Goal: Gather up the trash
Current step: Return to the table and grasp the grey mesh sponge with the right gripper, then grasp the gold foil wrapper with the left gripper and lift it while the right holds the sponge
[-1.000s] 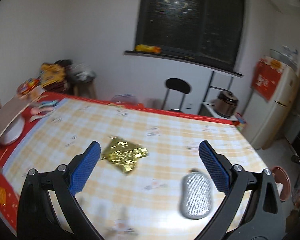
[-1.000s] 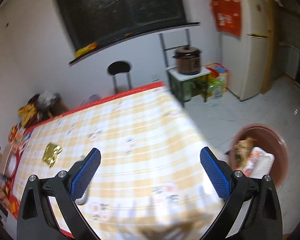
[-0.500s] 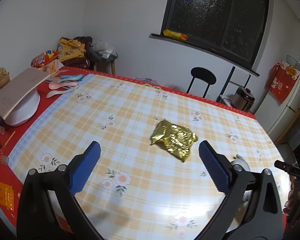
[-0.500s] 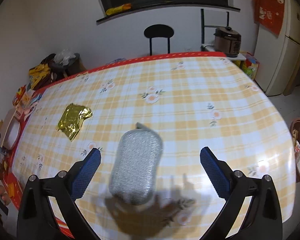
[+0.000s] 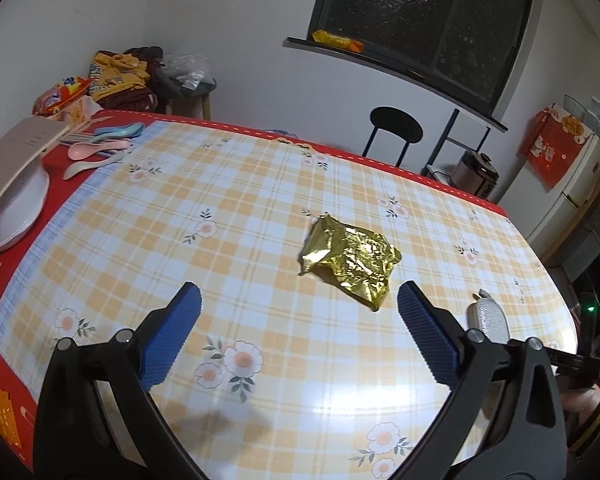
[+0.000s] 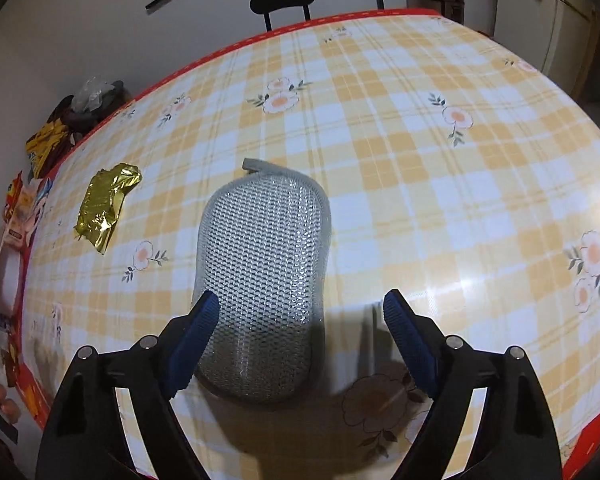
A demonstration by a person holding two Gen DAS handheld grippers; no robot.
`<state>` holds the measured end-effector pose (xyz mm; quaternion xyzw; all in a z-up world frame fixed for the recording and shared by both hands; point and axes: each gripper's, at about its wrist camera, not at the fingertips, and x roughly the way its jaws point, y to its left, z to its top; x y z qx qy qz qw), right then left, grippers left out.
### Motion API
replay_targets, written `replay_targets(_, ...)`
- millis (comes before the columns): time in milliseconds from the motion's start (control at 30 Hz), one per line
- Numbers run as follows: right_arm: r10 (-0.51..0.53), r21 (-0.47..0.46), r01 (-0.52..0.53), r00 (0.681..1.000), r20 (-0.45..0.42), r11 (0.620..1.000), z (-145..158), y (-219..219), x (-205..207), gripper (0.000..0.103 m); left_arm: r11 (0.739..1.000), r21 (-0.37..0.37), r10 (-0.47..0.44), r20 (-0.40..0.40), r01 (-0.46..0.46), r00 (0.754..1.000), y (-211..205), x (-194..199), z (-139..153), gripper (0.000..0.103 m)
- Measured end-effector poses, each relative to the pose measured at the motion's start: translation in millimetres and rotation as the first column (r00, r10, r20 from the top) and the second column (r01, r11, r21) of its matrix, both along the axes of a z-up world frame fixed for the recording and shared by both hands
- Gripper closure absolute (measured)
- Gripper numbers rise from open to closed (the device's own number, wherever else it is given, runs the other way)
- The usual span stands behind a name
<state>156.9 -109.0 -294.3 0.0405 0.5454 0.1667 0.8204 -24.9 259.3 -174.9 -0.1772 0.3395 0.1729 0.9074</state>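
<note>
One gold wrapper (image 5: 350,258) lies crumpled on the bench (image 5: 220,208), just ahead of the left claw (image 5: 299,336), whose jaws stand open and empty. One grey sponge (image 6: 262,280) lies beside the wrapper, lengthwise between the jaws of the right claw (image 6: 300,332), which have just been closing but do not yet pinch it.

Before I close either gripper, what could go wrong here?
The right gripper, just closing, straddles the silver sponge, likely not trash; its left finger looks nearer than the right, so the sponge may skid. The left gripper sits short of the gold wrapper and could close on nothing.
</note>
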Motion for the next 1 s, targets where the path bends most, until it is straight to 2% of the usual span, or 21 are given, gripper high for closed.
replay_targets(133, 0.019, 0.011, -0.019, 1.0, -0.025, 1.0, -9.7, 10.3, 0.4, 0.029, 1.0, -0.001, -0.028, -0.01, 0.028, 1.0, -4.2, 6.4, -2.3, 0.006)
replay_targets(300, 0.035, -0.018, -0.035, 0.999, -0.004, 0.999, -11.0, 20.9, -0.9, 0.03, 0.999, -0.011, -0.052, -0.016, 0.052, 0.999, -10.3, 7.8, -3.7, 0.006)
replay_targets(467, 0.028, 0.018, -0.028, 0.999, -0.022, 0.999, -6.1, 19.1, 1.5, 0.056, 0.998, -0.023, -0.057, -0.021, 0.056, 0.998, -11.7, 9.5, -6.8, 0.006)
replay_targets(533, 0.024, 0.024, -0.024, 1.0, -0.011, 0.999, -0.4, 18.3, 2.2, 0.071, 0.998, -0.03, -0.056, -0.019, 0.055, 0.998, -12.4, 10.8, -7.2, 0.006)
replay_targets(633, 0.029, 0.046, -0.03, 0.999, 0.019, 0.998, 17.8, 18.0, 3.5, 0.084, 0.998, -0.031, -0.064, -0.018, 0.063, 0.998, -15.5, 12.8, -7.6, 0.006)
replay_targets(833, 0.071, 0.024, -0.075, 0.989, 0.132, 0.997, 60.1, 26.8, 1.3, 0.089, 0.997, -0.04, -0.07, -0.019, 0.069, 0.997, -19.0, 16.8, -10.2, 0.006)
replay_targets(1000, 0.161, -0.031, -0.158, 0.978, 0.131, 0.987, 58.0, 47.7, -7.5, 0.089, 0.996, -0.043, -0.077, -0.019, 0.076, 0.997, -22.3, 18.6, -10.2, 0.006)
